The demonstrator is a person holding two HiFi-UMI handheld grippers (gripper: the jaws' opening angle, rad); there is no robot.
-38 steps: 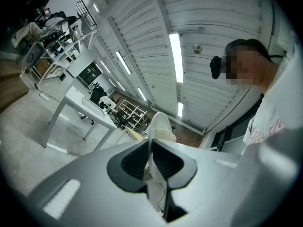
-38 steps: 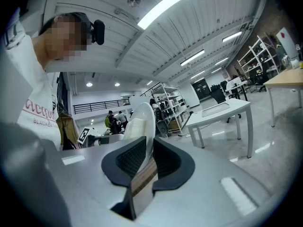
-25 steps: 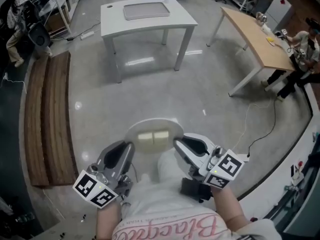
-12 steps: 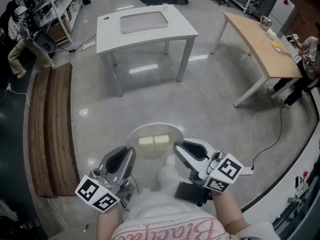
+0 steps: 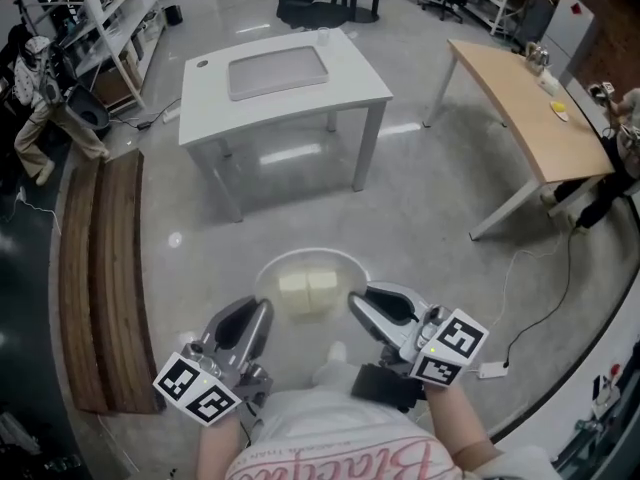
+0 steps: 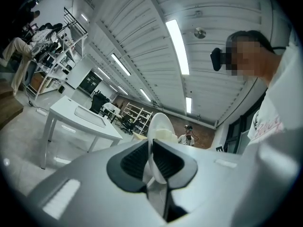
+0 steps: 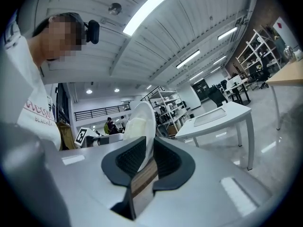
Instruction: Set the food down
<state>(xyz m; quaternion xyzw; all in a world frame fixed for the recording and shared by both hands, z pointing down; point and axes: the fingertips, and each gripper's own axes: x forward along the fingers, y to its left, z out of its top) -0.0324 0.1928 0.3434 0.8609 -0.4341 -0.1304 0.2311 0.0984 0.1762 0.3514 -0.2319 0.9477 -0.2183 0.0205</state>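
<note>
A white plate (image 5: 335,260) with two pale blocks of food (image 5: 308,291) hangs level above the floor, carried between both grippers. My left gripper (image 5: 258,313) is shut on the plate's left rim and my right gripper (image 5: 358,303) on its right rim. In the left gripper view the plate (image 6: 160,123) stands edge-on between the black pads of the left gripper (image 6: 152,160), with the food (image 6: 169,135) just behind. In the right gripper view the plate (image 7: 146,119) and food (image 7: 131,129) sit likewise in the right gripper (image 7: 147,161).
A white table (image 5: 350,78) with a grey tray (image 5: 278,71) stands ahead. A long wooden table (image 5: 525,108) is at the right, a wooden bench (image 5: 100,268) at the left, with shelves and a person (image 5: 35,98) beyond it. A cable (image 5: 520,268) lies on the floor at the right.
The view has shifted as the person moves: the white table sits a little further left and looks larger. The plate stays gripped between both grippers, level as before.
</note>
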